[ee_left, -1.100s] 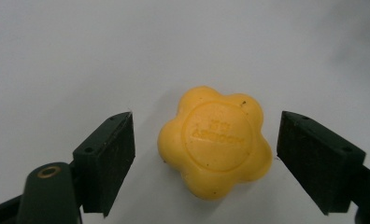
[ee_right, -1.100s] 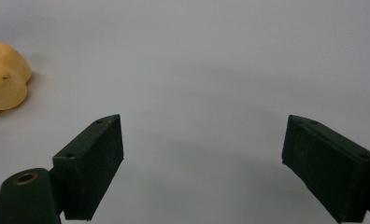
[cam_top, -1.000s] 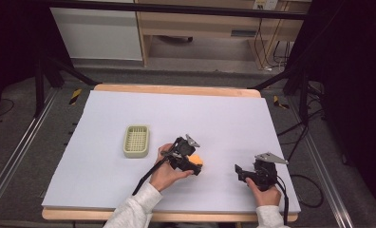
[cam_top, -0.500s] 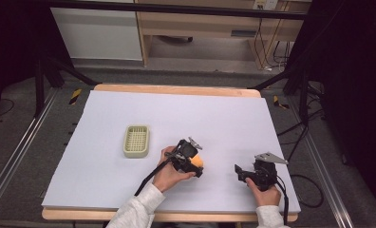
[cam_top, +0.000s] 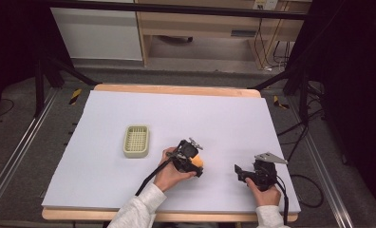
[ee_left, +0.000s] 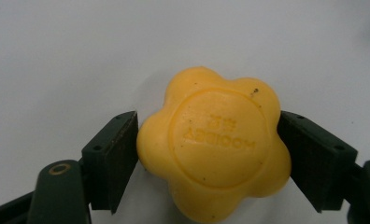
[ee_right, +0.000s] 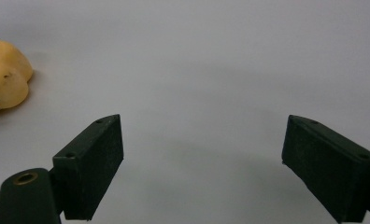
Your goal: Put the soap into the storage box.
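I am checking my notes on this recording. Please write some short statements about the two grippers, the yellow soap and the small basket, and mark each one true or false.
1. The left gripper has the yellow flower-shaped soap between its jaws. True.
2. The right gripper holds a second soap. False: its jaws are wide apart with nothing between them.
3. The soap lies inside the basket. False: the basket stands apart on the white table, left of the left gripper, and looks empty.
4. In the high view the right gripper rests near the table's front right part. True.
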### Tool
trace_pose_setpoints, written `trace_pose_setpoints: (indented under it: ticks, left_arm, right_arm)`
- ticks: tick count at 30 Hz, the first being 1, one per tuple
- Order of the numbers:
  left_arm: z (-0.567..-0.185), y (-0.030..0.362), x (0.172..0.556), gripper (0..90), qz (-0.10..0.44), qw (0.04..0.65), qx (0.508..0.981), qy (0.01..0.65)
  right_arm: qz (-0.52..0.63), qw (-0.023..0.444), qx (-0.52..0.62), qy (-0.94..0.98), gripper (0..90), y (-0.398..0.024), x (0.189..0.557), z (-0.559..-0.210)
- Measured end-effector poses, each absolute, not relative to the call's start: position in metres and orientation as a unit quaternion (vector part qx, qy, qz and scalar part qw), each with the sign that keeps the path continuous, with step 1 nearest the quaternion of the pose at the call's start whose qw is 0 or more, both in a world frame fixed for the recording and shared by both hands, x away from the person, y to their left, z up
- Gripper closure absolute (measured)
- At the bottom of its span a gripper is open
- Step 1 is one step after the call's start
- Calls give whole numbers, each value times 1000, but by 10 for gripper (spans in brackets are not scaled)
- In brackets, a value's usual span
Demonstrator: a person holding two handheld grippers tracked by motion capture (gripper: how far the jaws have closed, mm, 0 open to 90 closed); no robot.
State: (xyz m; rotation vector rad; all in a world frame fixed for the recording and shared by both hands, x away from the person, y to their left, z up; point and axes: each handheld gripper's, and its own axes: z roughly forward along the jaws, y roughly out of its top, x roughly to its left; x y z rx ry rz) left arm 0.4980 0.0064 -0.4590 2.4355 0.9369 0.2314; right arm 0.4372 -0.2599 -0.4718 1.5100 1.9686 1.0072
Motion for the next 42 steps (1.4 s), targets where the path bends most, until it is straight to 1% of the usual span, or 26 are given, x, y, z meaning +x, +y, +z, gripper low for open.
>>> trace_pose_setpoints:
  ticks: [6, 35, 42]
  left_arm:
    - [-462, 4, 500, 242, 81, 254, 899, 347]
    - [-463, -1, 495, 259, 103, 247, 896, 355]
    - [-456, 6, 494, 260, 102, 254, 895, 353]
  right_arm:
    - [366, 229, 549, 715, 131, -260, 437, -472]
    - [366, 226, 550, 716, 131, -260, 437, -472]
    - [366, 228, 549, 716, 131, -260, 437, -472]
